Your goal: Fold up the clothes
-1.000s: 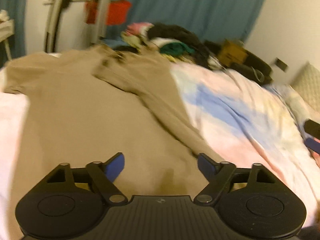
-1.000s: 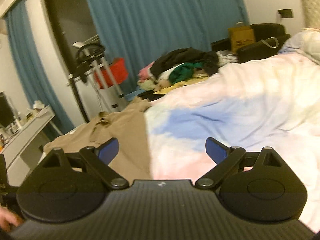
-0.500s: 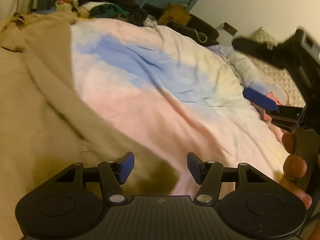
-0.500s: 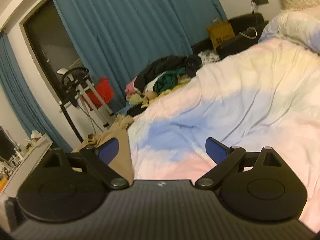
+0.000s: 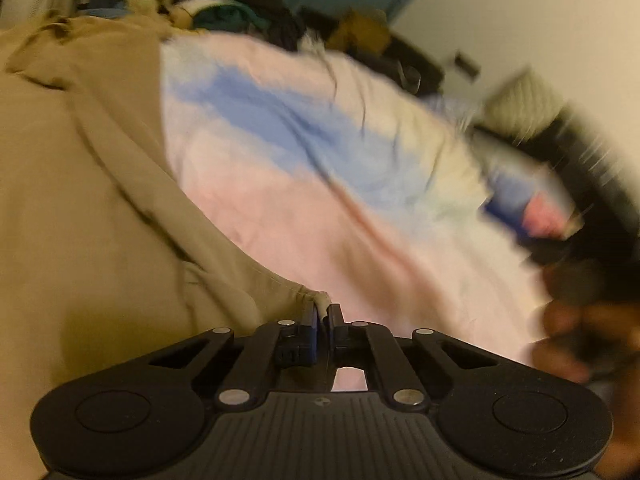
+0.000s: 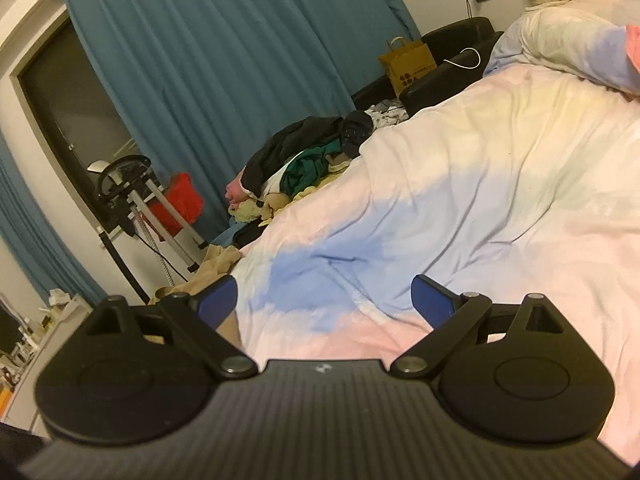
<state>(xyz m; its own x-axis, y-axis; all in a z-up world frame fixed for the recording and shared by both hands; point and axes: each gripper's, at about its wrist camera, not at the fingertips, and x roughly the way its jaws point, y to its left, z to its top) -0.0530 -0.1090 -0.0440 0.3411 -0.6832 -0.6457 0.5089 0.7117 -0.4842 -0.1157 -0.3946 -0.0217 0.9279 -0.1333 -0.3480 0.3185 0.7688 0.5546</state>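
Fabric of the tan garment (image 5: pixel 80 208) covers the near left part of the bed, on top of the pastel duvet (image 5: pixel 280 184), and its right edge runs down to the left gripper (image 5: pixel 322 322). The fingers of this gripper are pressed together on a small corner of the tan cloth, so the corner is pinched between the blue pads. The right gripper (image 6: pixel 324 300) hangs over the bare duvet with its fingers spread wide and nothing between them. In its view only a strip of the tan cloth (image 6: pixel 218 270) shows, at the left behind the finger. A heap of other clothes (image 6: pixel 304 160) lies at the far side of the bed.

I judge that the step in hand is to carry this pinched corner for a fold. To do it well, the grip should be kept firm, because only a little cloth sits between the pads and it may slip out when the weight of the garment pulls. The corner should be lifted just enough to clear the duvet and be brought across smoothly, so that the fold line stays straight. The free gripper could hold another edge or press the body of the garment, so that the cloth does not drag. The left view is blurred, so how the rest of the garment lies I cannot say exactly.
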